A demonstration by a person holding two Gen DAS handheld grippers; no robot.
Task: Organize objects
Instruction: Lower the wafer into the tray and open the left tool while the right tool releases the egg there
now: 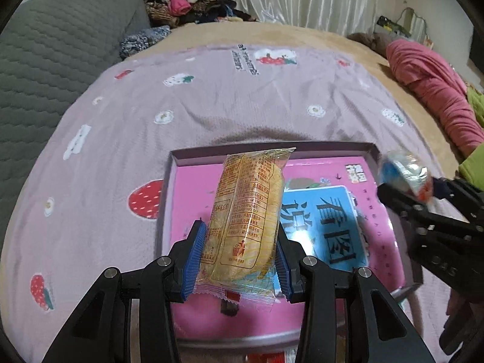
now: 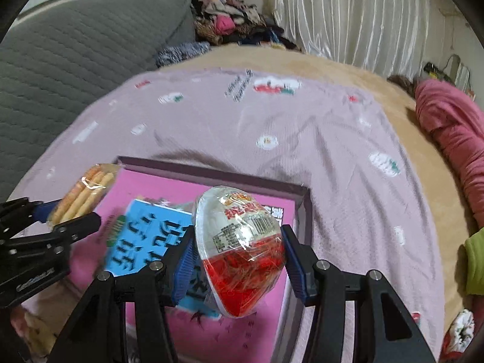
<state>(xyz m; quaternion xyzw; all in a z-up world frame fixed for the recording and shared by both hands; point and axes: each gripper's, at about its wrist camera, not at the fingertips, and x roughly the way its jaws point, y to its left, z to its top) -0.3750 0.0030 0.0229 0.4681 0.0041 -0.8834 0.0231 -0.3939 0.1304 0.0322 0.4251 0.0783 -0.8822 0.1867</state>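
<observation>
My left gripper [image 1: 240,248] is shut on a yellow cracker packet [image 1: 245,208] and holds it above the pink tray [image 1: 193,187]. It also shows in the right wrist view [image 2: 80,198], at the left. My right gripper [image 2: 237,251] is shut on a white and red egg-shaped snack [image 2: 239,248] wrapped in clear film, above the tray [image 2: 290,205]. That egg shows blurred at the right of the left wrist view [image 1: 403,171]. A blue packet with dark characters [image 1: 323,224] lies in the tray, also seen in the right wrist view [image 2: 145,236].
The tray lies on a lilac strawberry-print blanket [image 1: 242,96] on a bed. A grey quilted headboard [image 1: 54,48] is at the left. A pink garment [image 1: 435,90] lies at the right, a clothes pile [image 1: 184,3] at the back. A small wrapper [image 1: 233,296] lies under my left gripper.
</observation>
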